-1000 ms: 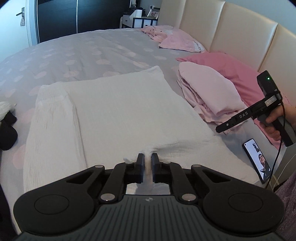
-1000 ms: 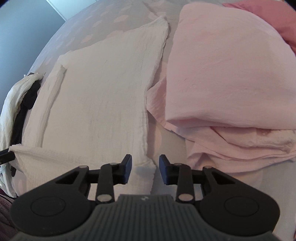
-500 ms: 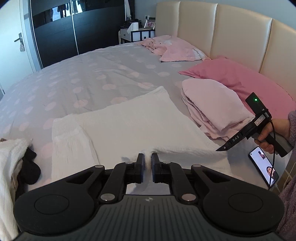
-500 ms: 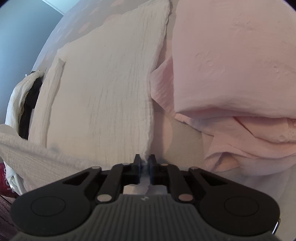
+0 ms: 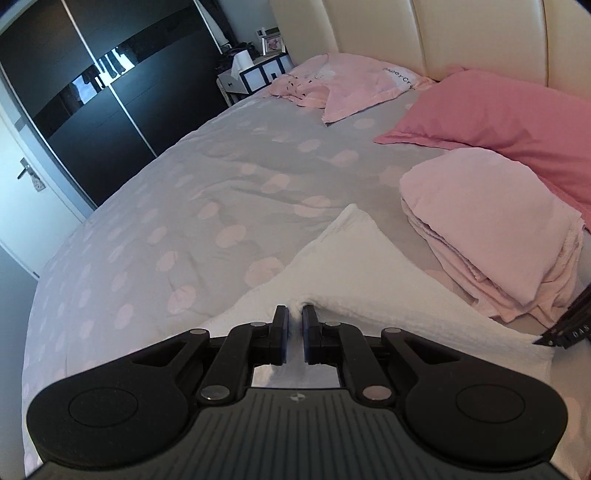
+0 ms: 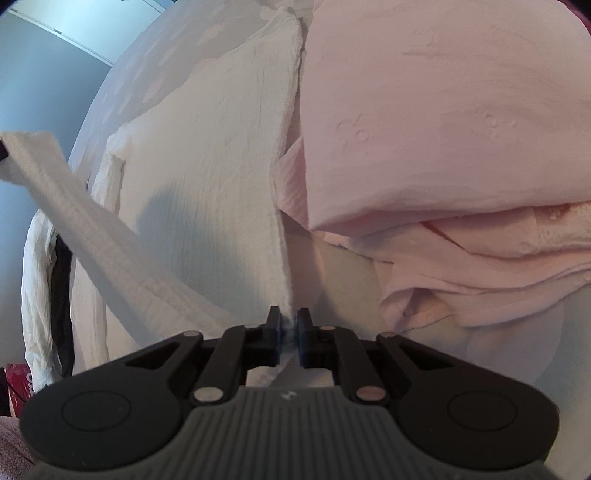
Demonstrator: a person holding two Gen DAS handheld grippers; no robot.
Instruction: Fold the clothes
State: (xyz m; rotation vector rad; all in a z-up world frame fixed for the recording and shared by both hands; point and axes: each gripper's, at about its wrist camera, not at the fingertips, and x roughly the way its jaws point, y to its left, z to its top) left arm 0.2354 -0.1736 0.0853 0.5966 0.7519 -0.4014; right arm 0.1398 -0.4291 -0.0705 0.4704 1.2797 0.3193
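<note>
White garment (image 5: 354,258) on bed (image 5: 207,192), near edge lifted; left gripper (image 5: 294,326) and right gripper (image 6: 287,328) each clamp that edge. Fold in progress, judged: carry edge across, level, to far side.

Lots of open room on the grey dotted bedspread (image 5: 207,192), far and left. On the right, a folded pink stack (image 5: 491,221) in the way, just beside the white cloth (image 5: 354,258). Behind the stack, a dark pink pillow (image 5: 498,118) against the cream headboard (image 5: 443,33). More pink things (image 5: 343,88) at the far end. A thin gap (image 6: 306,254) between white cloth and pink stack.
</note>
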